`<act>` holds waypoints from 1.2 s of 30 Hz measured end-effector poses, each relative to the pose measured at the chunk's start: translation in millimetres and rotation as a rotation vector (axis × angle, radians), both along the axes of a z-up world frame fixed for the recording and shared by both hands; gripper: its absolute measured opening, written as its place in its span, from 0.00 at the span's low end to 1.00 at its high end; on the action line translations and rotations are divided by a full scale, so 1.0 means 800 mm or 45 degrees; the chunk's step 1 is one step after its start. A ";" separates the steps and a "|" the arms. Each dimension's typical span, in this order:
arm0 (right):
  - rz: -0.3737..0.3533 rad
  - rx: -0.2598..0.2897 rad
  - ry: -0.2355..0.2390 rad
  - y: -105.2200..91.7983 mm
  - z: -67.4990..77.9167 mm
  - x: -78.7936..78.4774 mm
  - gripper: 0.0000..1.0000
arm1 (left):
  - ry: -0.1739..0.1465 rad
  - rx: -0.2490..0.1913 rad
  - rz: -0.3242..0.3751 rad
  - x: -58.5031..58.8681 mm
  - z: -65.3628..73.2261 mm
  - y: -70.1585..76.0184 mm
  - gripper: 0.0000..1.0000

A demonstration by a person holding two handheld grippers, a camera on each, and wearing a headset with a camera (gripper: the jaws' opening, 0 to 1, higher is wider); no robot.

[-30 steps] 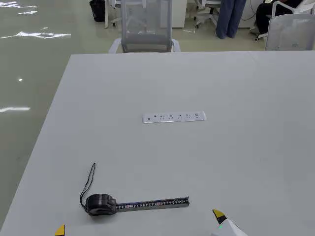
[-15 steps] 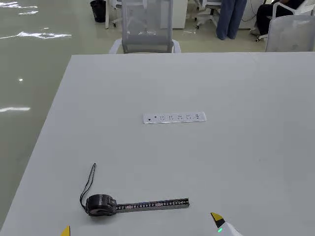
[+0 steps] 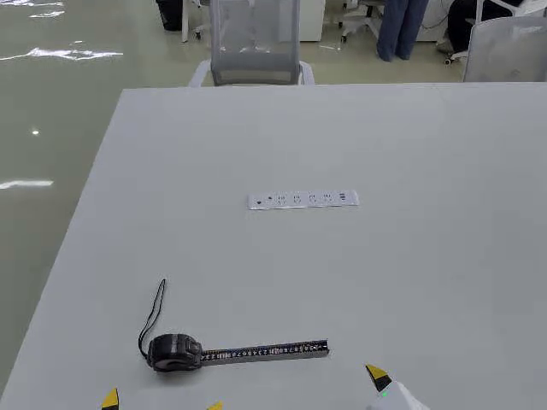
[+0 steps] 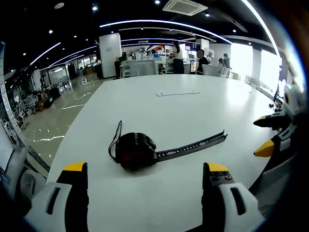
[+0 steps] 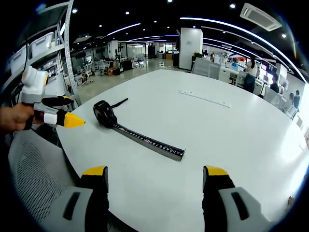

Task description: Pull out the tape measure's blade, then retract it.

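Note:
A black tape measure lies on the white table near its front left, with a black wrist loop behind it. Its dark blade is out, lying flat and pointing right. My left gripper is open just short of the case, which sits ahead between the jaws of that gripper, untouched. My right gripper is open, a little right of and nearer than the blade's end. Nothing sits between the jaws of the right gripper.
A white power strip lies flat at mid-table. A grey mesh chair stands at the far edge. The table's left edge runs close to the tape measure. People sit and stand in the background.
The head view has tilted slightly. A second yellow tip of the left gripper has come into the bottom of the picture. The tape measure and its blade have not moved.

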State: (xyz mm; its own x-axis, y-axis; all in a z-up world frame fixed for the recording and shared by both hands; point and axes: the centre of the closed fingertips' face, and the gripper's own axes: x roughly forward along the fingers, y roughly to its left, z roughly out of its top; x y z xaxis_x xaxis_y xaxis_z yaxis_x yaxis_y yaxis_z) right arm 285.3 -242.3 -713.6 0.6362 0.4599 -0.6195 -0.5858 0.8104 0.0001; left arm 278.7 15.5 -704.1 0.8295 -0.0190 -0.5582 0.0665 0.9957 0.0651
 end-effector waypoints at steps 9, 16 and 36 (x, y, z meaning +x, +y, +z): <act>0.048 0.035 0.013 0.006 -0.001 0.006 0.73 | 0.014 -0.008 0.044 0.015 -0.010 0.001 0.99; 0.105 0.030 -0.011 0.007 -0.002 0.014 0.70 | 0.036 -0.010 0.074 0.021 -0.021 0.004 0.98; 0.394 0.011 -0.016 0.011 -0.026 0.044 0.62 | 0.073 -0.033 0.140 0.052 -0.041 0.012 0.93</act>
State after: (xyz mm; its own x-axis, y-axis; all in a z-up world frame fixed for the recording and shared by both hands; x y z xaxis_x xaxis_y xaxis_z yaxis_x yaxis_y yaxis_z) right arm 320.7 -233.6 -734.1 0.4725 0.6384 -0.6076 -0.8050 0.5933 -0.0027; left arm 320.7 25.2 -736.7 0.7939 0.0556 -0.6055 -0.0403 0.9984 0.0388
